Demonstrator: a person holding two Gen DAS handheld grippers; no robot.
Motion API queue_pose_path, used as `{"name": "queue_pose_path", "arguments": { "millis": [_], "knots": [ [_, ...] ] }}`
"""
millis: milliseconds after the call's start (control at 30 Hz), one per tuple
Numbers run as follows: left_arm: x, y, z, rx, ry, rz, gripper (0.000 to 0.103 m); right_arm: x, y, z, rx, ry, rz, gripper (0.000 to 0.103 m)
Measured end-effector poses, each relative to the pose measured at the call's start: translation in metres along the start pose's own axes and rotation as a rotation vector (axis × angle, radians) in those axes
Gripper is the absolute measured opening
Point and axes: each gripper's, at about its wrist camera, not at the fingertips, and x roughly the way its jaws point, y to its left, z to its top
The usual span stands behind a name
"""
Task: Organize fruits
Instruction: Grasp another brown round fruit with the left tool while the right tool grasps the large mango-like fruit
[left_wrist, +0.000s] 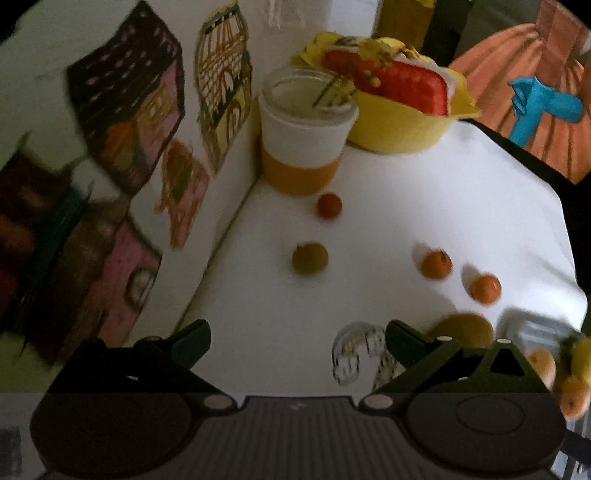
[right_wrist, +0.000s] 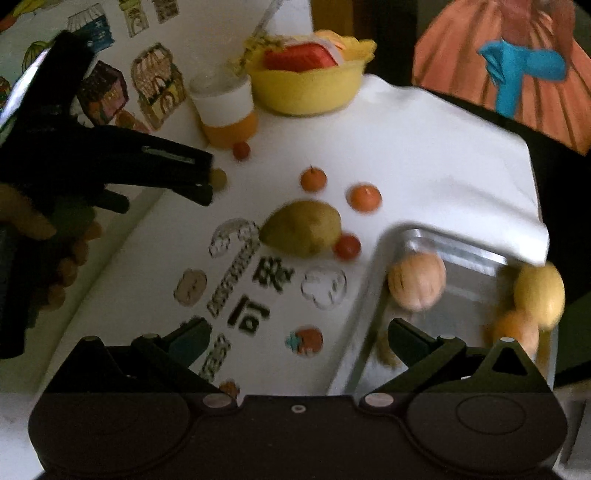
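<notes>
Where the white table is spread widest, a metal tray is seen at its right edge — a peach, a lemon and an orange lie in it. A pear and two small oranges are left on the table. Both grippers — left, right — are spread wide, empty.

A white table is carrying everything — a yellow bowl and an orange-and-white cup are standing at its far edge. Two orange fruits, a red one, a small green one and a pear are lying loose on it — a metal tray is sitting at the near right.
</notes>
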Motion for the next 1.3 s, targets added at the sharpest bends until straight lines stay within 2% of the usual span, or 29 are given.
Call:
{"name": "queue_pose_path", "arguments": {
  "millis": [167, 400, 733, 933, 1300],
  "knots": [
    [0.021, 0.001, 0.014, -0.009, -0.02, -0.012, 0.102, 0.019, 0.007, 0.019, -0.066, -0.04, -0.023, 0.102],
    [0.04, -0.01, 0.02, 0.054, -0.043, -0.027, 0.102, 0.045, 0.0, 0.034, -0.088, -0.049, -0.055, 0.102],
    [0.053, -0.016, 0.026, 0.105, -0.066, -0.054, 0.101, 0.068, 0.001, 0.044, -0.144, -0.058, -0.026, 0.102],
    [0.057, -0.016, 0.026, 0.118, -0.07, -0.072, 0.089, 0.081, 0.011, 0.05, -0.164, -0.064, -0.042, 0.102],
    [0.059, -0.015, 0.022, 0.126, -0.058, -0.083, 0.062, 0.102, 0.018, 0.052, -0.164, -0.016, -0.097, 0.102]
  ]
}}
